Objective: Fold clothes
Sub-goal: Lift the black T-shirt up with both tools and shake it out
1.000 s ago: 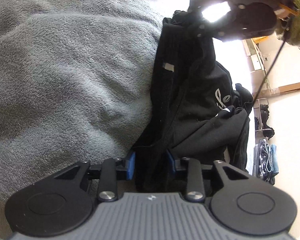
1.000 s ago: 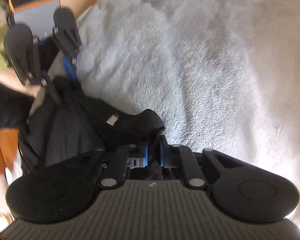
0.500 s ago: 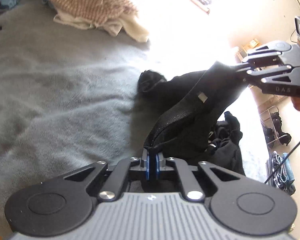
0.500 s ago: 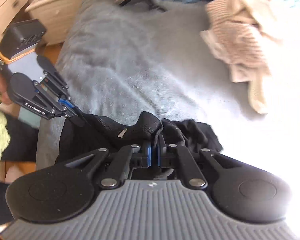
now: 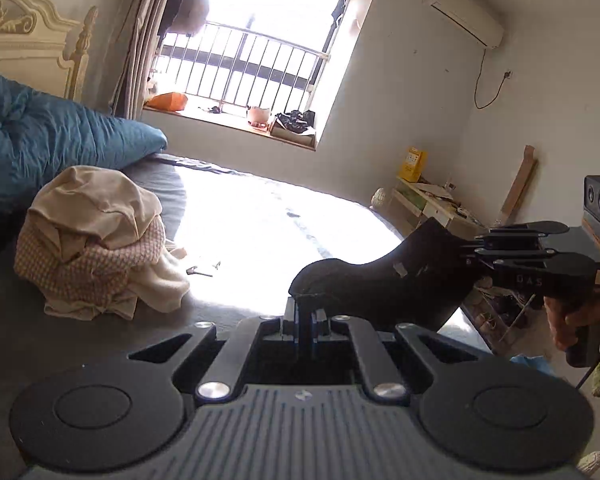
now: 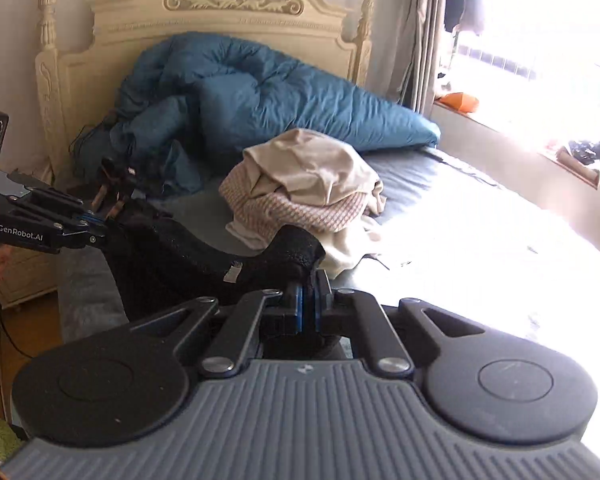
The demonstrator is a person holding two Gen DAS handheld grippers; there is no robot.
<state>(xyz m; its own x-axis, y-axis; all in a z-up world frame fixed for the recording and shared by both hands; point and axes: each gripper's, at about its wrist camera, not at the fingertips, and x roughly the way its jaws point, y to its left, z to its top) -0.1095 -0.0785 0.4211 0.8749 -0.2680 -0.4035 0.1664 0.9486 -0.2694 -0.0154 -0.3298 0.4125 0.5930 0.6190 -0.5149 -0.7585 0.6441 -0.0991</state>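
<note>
A black garment (image 5: 392, 284) hangs stretched between my two grippers, lifted above the grey bed. My left gripper (image 5: 305, 312) is shut on one end of its edge. My right gripper (image 6: 309, 300) is shut on the other end. In the left wrist view the right gripper (image 5: 470, 254) shows at the right, gripping the cloth. In the right wrist view the left gripper (image 6: 100, 226) shows at the left, gripping the garment (image 6: 188, 256). A small white tag sits on the stretched edge. The lower part of the garment is hidden below the grippers.
A pile of beige and pink clothes (image 5: 96, 240) lies on the bed (image 5: 228, 304), also in the right wrist view (image 6: 304, 184). A blue duvet (image 6: 240, 96) is bunched against the cream headboard (image 6: 228, 4). A window (image 5: 260, 40) is behind; a cluttered low shelf (image 5: 424, 200) stands by the wall.
Both grippers have lifted the black garment up off the bed and tilted level, so the room now shows. The left gripper closed on the cloth earlier and stays shut.
</note>
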